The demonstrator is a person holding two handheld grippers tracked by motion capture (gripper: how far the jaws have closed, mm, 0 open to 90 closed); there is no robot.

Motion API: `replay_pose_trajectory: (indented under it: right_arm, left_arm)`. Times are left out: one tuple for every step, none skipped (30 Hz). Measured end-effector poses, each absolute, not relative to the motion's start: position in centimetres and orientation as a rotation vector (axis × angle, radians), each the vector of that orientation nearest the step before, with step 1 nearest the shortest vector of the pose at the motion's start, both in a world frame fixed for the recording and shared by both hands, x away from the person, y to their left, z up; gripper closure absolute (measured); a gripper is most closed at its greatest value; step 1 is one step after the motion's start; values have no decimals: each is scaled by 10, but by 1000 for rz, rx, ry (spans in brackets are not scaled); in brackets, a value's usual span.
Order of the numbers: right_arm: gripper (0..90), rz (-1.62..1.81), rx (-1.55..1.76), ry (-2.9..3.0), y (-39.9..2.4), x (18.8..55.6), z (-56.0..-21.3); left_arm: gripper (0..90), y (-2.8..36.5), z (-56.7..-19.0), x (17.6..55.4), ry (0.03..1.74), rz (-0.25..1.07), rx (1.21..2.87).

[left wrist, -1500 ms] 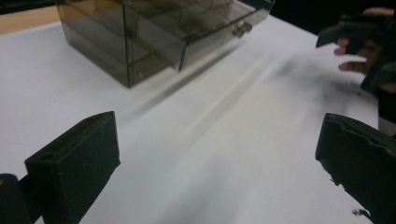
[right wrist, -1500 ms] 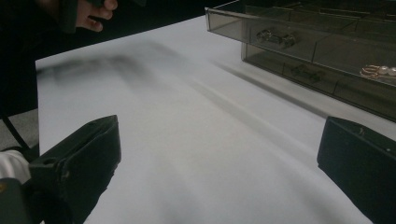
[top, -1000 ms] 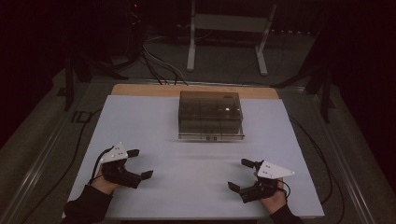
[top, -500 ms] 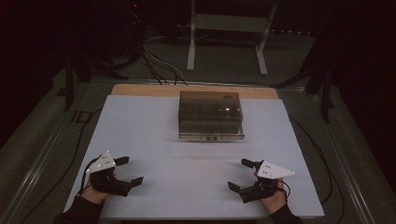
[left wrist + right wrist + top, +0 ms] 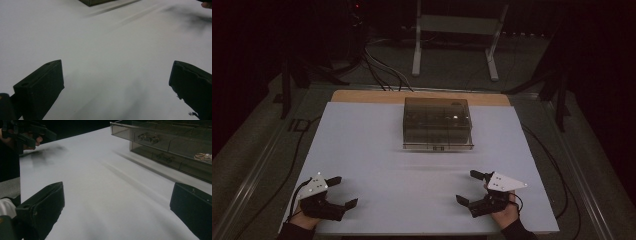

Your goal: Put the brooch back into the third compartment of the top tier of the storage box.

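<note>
Two black grippers, left (image 5: 340, 191) and right (image 5: 471, 187), flank a smoky clear-plastic box (image 5: 437, 123).

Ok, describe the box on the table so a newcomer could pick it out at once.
On the white table, look along its far edge at the middle. The clear smoky plastic box stands there, divided into compartments with small metal pieces inside. It is the one boxy thing on the sheet, far ahead of both grippers.

Left gripper (image 5: 343, 191) with blocky black jaws, pale three-cornered top plate dotted with small dark marks, thin black cable looping from its back, dark sleeve at the wrist, right gripper (image 5: 472, 187) built alike, plate pointing outward
</note>
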State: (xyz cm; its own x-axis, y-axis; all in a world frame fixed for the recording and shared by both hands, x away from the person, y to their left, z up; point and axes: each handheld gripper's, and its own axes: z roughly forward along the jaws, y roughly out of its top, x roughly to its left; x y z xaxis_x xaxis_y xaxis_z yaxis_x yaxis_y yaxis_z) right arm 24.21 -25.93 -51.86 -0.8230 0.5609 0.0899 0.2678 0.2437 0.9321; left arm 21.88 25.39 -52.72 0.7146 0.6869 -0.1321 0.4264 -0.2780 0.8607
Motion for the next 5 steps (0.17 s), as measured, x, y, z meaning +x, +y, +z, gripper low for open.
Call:
replay_pose_trajectory:
  right_arm:
    - [0,1608,773,2257,-259,242,-519]
    - [0,1609,772,2257,-259,243,-519]
    - [0,1609,771,2257,-259,243,-519]
    - [0,1608,772,2257,-259,243,-519]
    - [0,1608,772,2257,-259,243,-519]
  left_arm:
    - [7,254,-527,219,863,327,1912]
    - [7,254,-527,219,863,327,1912]
    - [7,254,-527,220,864,329,1903]
    - [7,254,-527,220,862,328,1902]
    - [7,254,-527,220,862,328,1902]
